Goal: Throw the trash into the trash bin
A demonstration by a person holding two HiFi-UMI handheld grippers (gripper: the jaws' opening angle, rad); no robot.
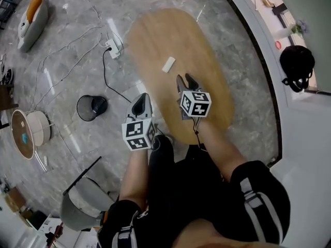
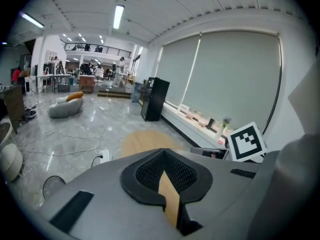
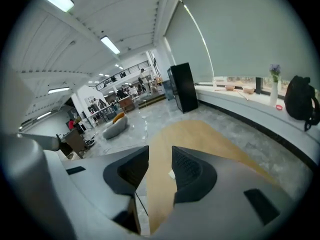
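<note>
Trash (image 1: pixel 168 64): on tabletop (image 1: pixel 155 35), awaiting pickup.
Right gripper (image 1: pixel 184 78): jaws parted, empty, aimed at trash.
Left gripper (image 1: pixel 141 98): closed, empty, idle.

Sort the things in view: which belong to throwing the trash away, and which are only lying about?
Job: white scrap on the wooden table; mesh trash bin; open right tongs.
Lying about: power strip; backpack; beanbag; grey chair.
</note>
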